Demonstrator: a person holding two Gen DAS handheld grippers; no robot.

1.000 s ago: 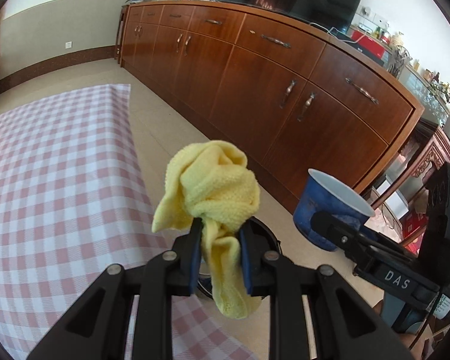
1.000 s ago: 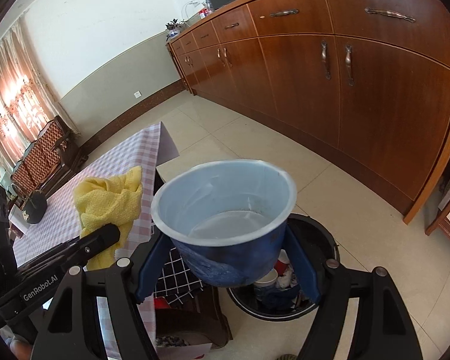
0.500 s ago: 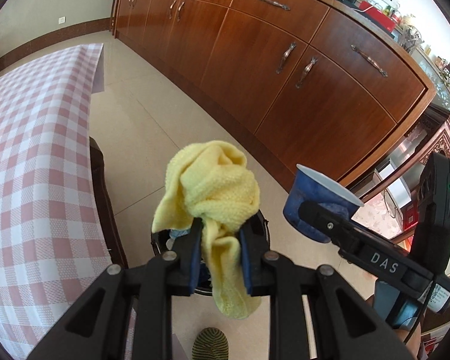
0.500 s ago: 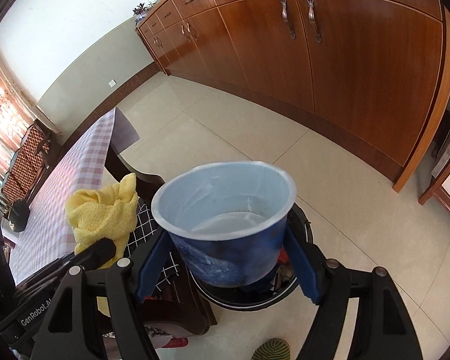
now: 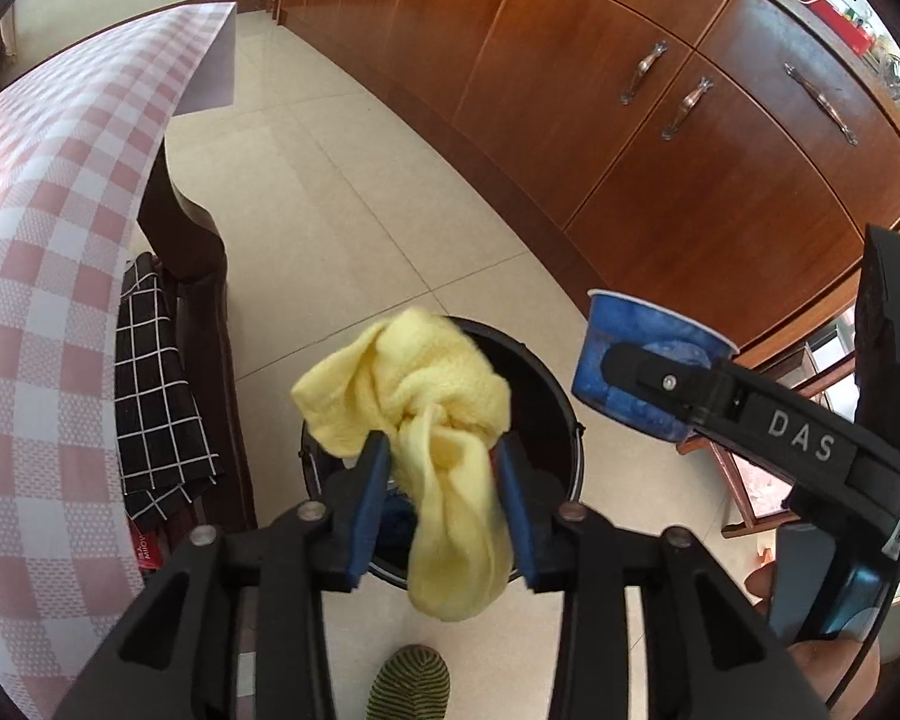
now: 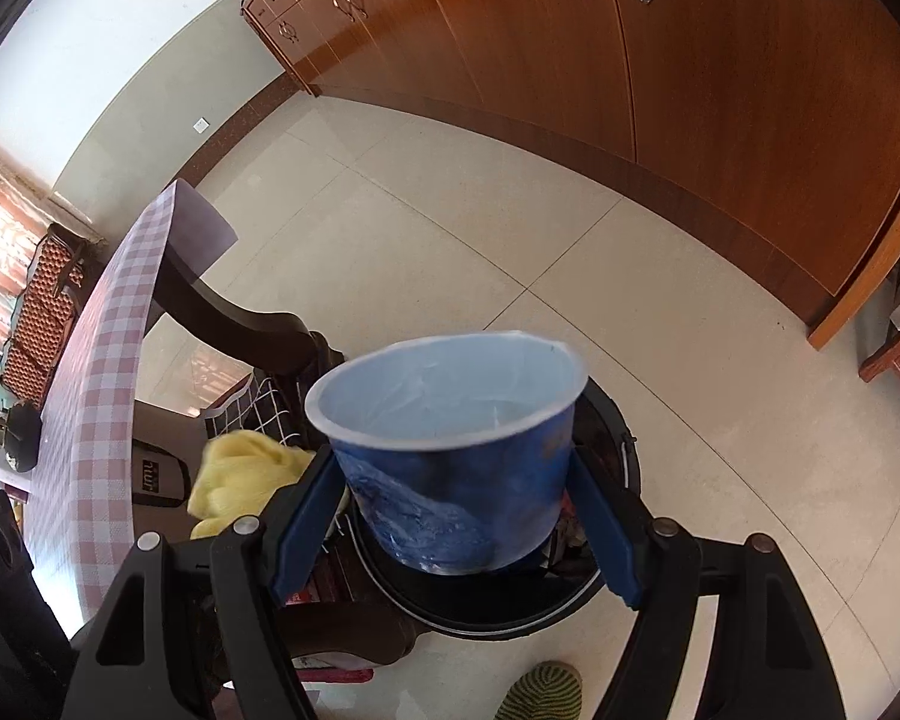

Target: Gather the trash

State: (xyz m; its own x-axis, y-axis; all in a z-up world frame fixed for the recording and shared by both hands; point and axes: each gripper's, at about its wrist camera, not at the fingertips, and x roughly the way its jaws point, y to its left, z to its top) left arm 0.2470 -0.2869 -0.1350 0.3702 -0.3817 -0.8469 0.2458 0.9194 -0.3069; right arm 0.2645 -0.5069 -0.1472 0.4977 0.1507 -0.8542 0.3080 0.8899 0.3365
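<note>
the yellow cloth [image 5: 426, 396] is held bunched above the black trash bin [image 5: 561, 420], its loose tail hanging down between the blue pads of the left tool [image 5: 441, 495], which is clenched on it. the blue paper cup [image 6: 456, 450] is held upright in the right tool [image 6: 456, 507], clamped by its sides between the two fingers, and it too is seen over the bin's mouth, where other rubbish is glimpsed beneath it. the bin stands on the tiled floor [image 5: 342, 228], just beside a dark wooden chair [image 5: 204, 312] with a black checked cloth [image 5: 156, 396] draped on it, and next to the counter [image 5: 42, 240] covered in a pink checked sheet; a long run of brown cabinets [image 5: 660, 120] lies beyond, well apart from the bin. the step in hand is judged to be the drop: both items have been brought over the bin and neither is yet let go. the next move is judged to call for each tool to be opened while kept over the rim, so that the cloth is not caught on the edge and the cup is not tipped out onto the floor. both tools are pitched steeply downward, side by side, with the left tool's cloth near the bin's chair side and the right tool reaching in from the other side.
</note>
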